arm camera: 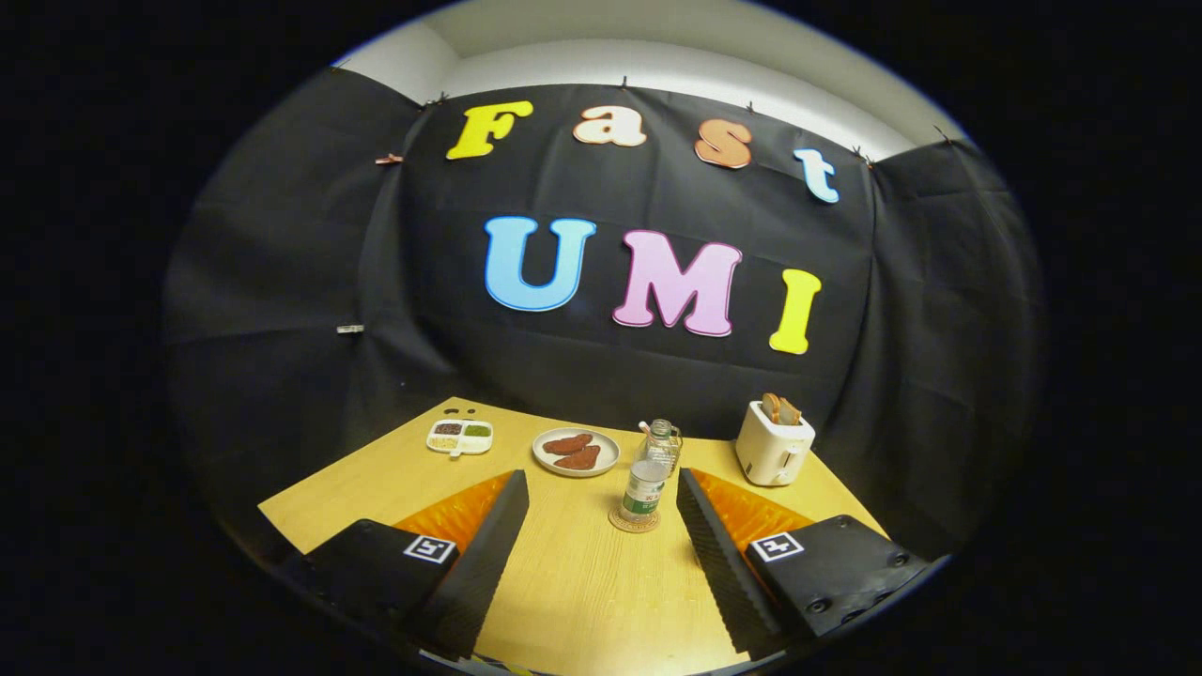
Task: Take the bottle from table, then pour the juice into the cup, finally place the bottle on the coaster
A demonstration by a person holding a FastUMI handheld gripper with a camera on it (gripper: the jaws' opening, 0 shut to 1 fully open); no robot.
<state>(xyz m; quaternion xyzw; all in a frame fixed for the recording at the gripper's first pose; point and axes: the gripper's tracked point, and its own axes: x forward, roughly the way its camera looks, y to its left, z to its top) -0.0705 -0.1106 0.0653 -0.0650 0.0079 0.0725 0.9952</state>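
Note:
A clear plastic bottle (644,488) with a green label stands upright on a round woven coaster (634,521) on the wooden table (582,591). Just behind it stands a glass cup (663,439) with a handle. My gripper (601,488) is open, its two black ribbed fingers (493,545) spread wide on either side. The bottle and coaster lie just ahead of the fingertips, nearer the right finger, and nothing is between the fingers.
A white plate (576,452) with reddish-brown pieces sits beyond the left finger. Farther left is a small divided dish (460,437) of condiments. A white toaster (773,446) with toast stands at the back right, close to the black cloth wall.

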